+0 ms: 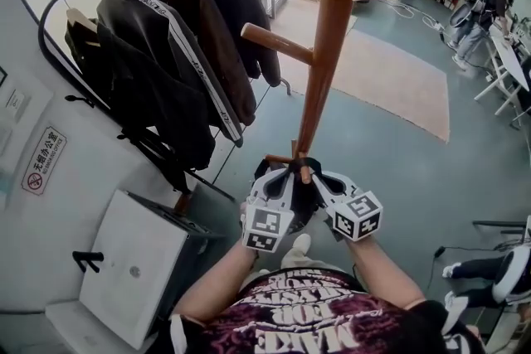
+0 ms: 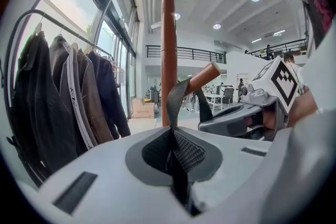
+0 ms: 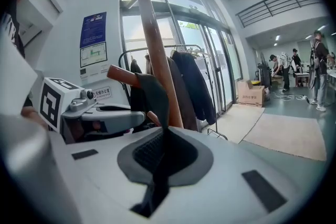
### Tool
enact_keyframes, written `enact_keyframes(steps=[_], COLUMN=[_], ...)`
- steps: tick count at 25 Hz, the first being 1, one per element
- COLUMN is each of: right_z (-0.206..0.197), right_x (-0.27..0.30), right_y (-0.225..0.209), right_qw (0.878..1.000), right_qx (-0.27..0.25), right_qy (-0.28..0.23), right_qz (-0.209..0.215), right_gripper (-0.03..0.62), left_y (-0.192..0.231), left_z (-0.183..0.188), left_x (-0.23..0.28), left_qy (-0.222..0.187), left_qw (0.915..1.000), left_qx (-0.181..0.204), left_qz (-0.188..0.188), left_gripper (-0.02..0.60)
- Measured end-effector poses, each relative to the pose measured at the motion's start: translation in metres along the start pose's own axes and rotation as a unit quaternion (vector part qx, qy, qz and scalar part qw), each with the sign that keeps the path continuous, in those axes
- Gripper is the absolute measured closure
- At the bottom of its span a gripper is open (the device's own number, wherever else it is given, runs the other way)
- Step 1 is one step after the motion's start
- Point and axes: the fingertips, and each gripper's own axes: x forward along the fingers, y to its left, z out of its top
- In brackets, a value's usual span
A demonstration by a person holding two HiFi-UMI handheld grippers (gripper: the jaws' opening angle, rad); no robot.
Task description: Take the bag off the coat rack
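A wooden coat rack [image 1: 328,54] stands straight ahead, with pegs sticking out at several heights. A black bag [image 1: 300,207] hangs by its strap [image 1: 300,165] from a low peg and is mostly hidden behind the grippers. My left gripper [image 1: 286,176] and right gripper [image 1: 319,178] sit side by side at that peg. In the left gripper view the left gripper [image 2: 176,157] is shut on the woven strap [image 2: 176,102], which runs up over the peg [image 2: 203,77]. In the right gripper view the right gripper [image 3: 163,160] is shut on the strap [image 3: 155,99] below the peg [image 3: 123,75].
A curved clothes rail with several dark jackets [image 1: 166,54] stands close on the left. A white cabinet [image 1: 137,261] sits at the lower left by the wall. Beyond the rack lie a beige rug [image 1: 390,79] and a cardboard box [image 2: 143,108]. People work at desks [image 1: 481,12] at the far right.
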Motion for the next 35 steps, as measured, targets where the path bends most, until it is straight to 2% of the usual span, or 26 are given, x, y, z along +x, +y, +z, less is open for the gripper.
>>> enact_keyframes(steps=[13, 19, 27, 35], right_z=[0.052, 0.07, 0.084, 0.082], right_x=[-0.053, -0.08, -0.114, -0.143], right_y=[0.04, 0.069, 0.105, 0.139], right_qw=[0.998, 0.996, 0.992, 0.991], right_qx=[-0.036, -0.059, -0.076, -0.086], right_qy=[-0.051, -0.072, -0.096, -0.105], right_qz=[0.003, 0.008, 0.012, 0.007], right_gripper=[0.585, 0.585, 0.585, 0.585], left_y=[-0.022, -0.034, -0.052, -0.07], left_z=[0.062, 0.085, 0.107, 0.11], left_x=[-0.056, -0.088, -0.131, -0.171], left_qy=[-0.06, -0.075, -0.092, -0.107], left_qw=[0.9979, 0.9965, 0.9944, 0.9923], left_qx=[0.011, 0.017, 0.03, 0.038], left_qz=[-0.022, -0.032, -0.043, -0.051], left_gripper=[0.574, 0.574, 0.574, 0.574])
